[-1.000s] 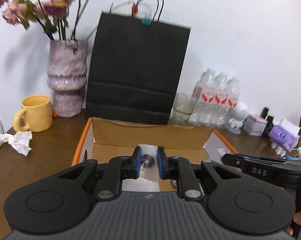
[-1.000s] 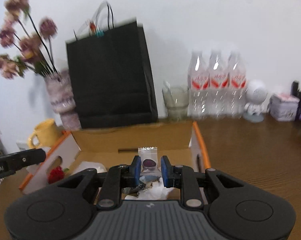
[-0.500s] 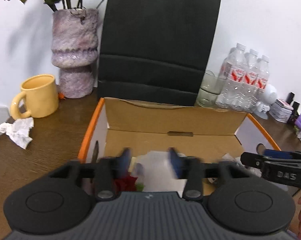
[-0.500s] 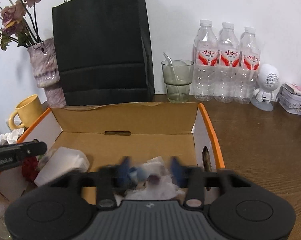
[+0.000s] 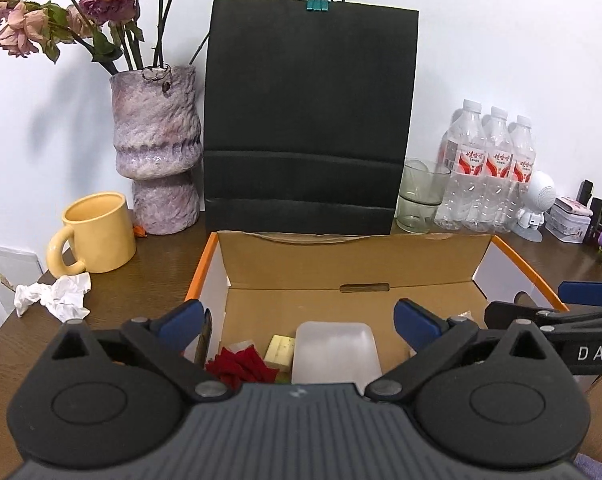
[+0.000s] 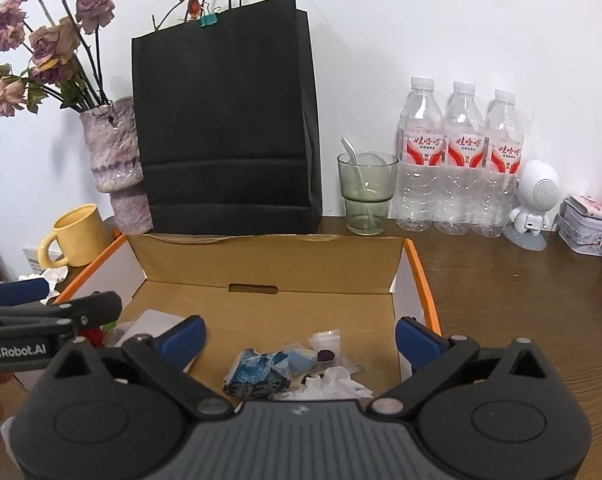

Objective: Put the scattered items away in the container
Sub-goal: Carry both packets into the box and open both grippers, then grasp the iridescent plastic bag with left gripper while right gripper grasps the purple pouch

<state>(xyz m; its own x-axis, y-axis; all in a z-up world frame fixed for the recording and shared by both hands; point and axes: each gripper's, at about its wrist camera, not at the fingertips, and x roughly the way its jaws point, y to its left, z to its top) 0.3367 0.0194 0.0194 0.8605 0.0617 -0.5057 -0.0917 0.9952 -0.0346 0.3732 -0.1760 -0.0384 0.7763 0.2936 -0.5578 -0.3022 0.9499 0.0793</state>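
Hovering over the cardboard box (image 5: pixel 341 264), I hold my left gripper (image 5: pixel 299 322) and right gripper (image 6: pixel 299 330) spread wide, both empty. Inside lie a red flower (image 5: pixel 239 368), a clear tub (image 5: pixel 335 350), blue wrappers (image 6: pixel 257 372) and a sweet (image 6: pixel 325 350).

There is one open brown cardboard box (image 6: pixel 269 258). There are three clear plastic water bottles (image 6: pixel 459 160) in a row. There is one tall black paper bag (image 6: pixel 225 120), one yellow mug (image 5: pixel 97 234), one purple stone vase (image 5: pixel 157 148), one green drinking glass (image 6: pixel 365 192) and one small white toy robot (image 6: pixel 535 200). One crumpled white tissue (image 5: pixel 55 296) lies outside the box.
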